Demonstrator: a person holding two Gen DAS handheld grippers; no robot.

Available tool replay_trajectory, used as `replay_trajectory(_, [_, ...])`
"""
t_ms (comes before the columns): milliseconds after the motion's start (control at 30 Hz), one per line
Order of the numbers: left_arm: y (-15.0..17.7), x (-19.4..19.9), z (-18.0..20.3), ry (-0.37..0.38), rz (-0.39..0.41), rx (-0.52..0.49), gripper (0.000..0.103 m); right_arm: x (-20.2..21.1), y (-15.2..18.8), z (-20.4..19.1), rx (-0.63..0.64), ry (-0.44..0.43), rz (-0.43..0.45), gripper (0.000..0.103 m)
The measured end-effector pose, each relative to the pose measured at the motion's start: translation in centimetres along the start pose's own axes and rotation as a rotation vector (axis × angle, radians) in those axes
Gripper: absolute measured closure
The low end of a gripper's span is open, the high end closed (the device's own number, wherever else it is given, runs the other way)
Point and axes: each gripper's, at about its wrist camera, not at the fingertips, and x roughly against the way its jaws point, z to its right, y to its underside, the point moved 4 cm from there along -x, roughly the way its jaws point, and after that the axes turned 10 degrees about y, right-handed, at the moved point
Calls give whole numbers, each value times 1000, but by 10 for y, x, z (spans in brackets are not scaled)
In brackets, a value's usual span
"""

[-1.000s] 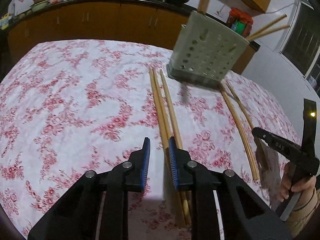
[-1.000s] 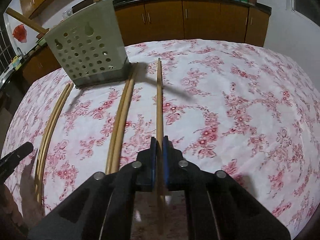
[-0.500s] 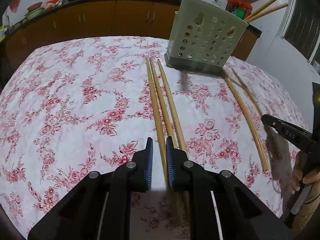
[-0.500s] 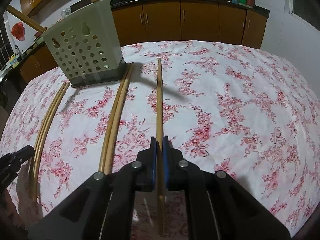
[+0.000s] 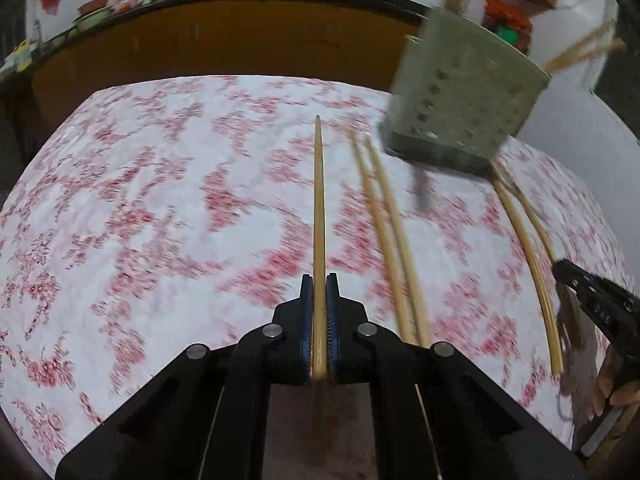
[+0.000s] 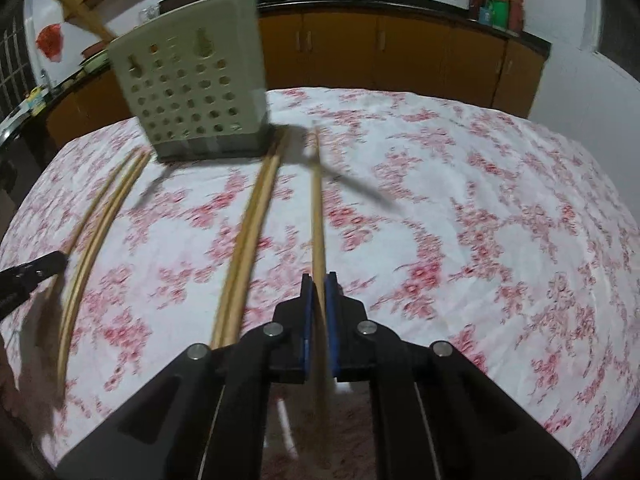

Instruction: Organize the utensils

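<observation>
In the left wrist view my left gripper [image 5: 319, 280] is shut on one wooden chopstick [image 5: 319, 200] that points straight ahead over the floral tablecloth. Two more chopsticks [image 5: 390, 248] lie just to its right. The pale perforated utensil holder [image 5: 460, 92], with chopsticks standing in it, is at the upper right. In the right wrist view my right gripper [image 6: 319, 280] is shut on a single chopstick [image 6: 317, 208]. A pair of chopsticks [image 6: 248, 240] lies to its left, and the holder [image 6: 192, 100] stands at the far left.
A further curved pair of chopsticks [image 5: 528, 256] lies beyond the holder, also seen as a curved pair [image 6: 92, 232]. The tip of the other hand-held gripper [image 5: 592, 304] shows at each view's edge. Wooden cabinets [image 6: 400, 52] with pots on top run behind the table.
The left gripper's jaws closed onto one chopstick and the view swung left, leaving the holder at the upper right. The right gripper stayed shut on its chopstick.
</observation>
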Motion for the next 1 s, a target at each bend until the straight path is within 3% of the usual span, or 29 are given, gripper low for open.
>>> replay_trajectory(233, [1, 3, -6, -15, 40, -4, 95, -3, -1, 11, -26, 17, 10, 94])
replay_trajectory(467, [1, 2, -11, 28, 48, 35, 95, -3, 0, 11, -29, 14, 9, 94])
replay_trajectory(1000, [2, 5, -12, 41, 51, 45, 95, -4, 0, 12, -29, 12, 8, 93])
